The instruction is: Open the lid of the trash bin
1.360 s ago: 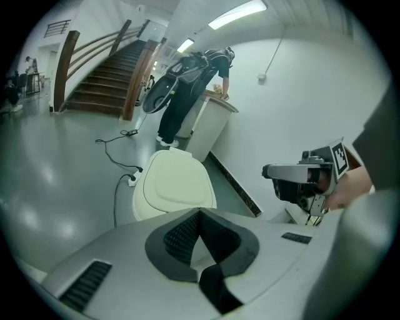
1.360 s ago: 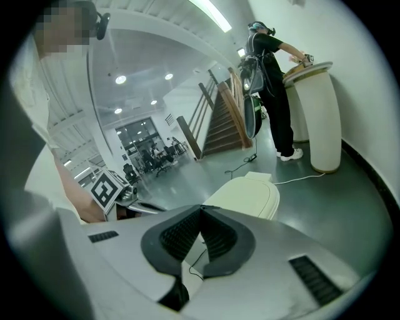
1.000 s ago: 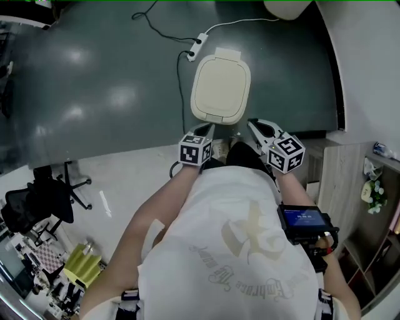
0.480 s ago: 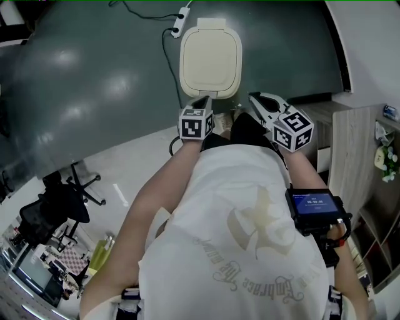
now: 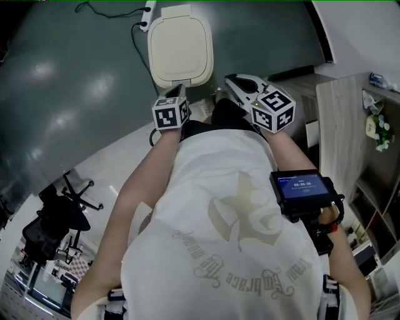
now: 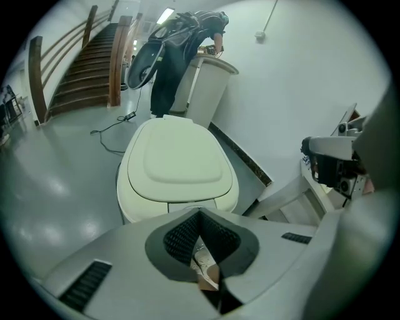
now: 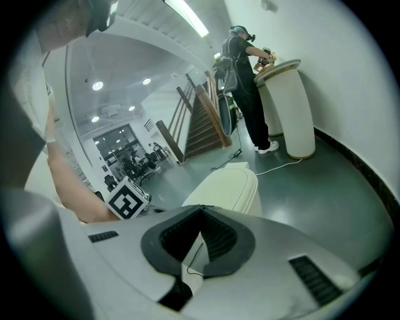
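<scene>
A: Changed since half a second back?
B: Shifted left in head view. Trash bin [image 5: 180,47] now upper left of centre, power strip [image 5: 149,7] almost off the top edge. Left gripper [image 5: 179,89] and right gripper [image 5: 230,80] both moved up and leftward too.
A: Materials, shapes?
B: Glossy grey-green floor [image 5: 62,94] with patches of glare. Trash bin smooth cream plastic, with a rounded-rectangle lid [image 6: 178,159] and raised centre panel (lid down flat, closed). Wood-grain cabinet [image 5: 340,125] at right.
A: Tools?
B: Left gripper: dark ribbed pads [image 6: 181,234] meeting at the tips, nothing between. Tips just at the trash bin's near edge, contact not clear. Right gripper: tips likewise closed together, nothing gripped. Trash bin ahead and to its left, apart from it.
</scene>
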`<act>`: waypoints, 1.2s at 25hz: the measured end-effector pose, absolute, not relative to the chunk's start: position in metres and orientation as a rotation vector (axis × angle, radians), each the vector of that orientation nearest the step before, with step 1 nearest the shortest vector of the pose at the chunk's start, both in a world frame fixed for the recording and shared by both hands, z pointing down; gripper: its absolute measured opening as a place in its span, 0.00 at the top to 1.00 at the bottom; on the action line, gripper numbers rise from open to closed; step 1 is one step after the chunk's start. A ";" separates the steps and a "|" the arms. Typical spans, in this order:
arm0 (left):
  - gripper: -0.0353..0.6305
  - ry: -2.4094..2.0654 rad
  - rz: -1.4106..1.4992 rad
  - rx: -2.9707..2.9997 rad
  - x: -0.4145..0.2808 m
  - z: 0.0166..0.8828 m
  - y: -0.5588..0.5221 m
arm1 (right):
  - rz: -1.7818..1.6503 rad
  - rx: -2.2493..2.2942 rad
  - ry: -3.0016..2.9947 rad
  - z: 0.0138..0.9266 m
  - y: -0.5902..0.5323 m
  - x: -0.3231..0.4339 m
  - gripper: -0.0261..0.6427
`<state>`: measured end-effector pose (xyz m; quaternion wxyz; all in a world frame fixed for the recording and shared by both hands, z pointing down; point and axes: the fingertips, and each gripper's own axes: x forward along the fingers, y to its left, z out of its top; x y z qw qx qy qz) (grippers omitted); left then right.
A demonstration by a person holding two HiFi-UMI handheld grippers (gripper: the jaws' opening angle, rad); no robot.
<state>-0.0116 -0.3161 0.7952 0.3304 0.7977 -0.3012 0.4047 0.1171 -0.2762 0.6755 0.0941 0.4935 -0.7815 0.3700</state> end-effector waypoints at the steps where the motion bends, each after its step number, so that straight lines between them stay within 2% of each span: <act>1: 0.93 -0.783 1.059 2.082 -0.011 0.795 -0.315 | 1.100 1.462 -2.318 0.676 -0.276 0.117 0.95; 30: 0.93 -0.787 1.112 2.123 -0.027 0.799 -0.312 | 1.089 1.398 -2.356 0.673 -0.279 0.103 0.95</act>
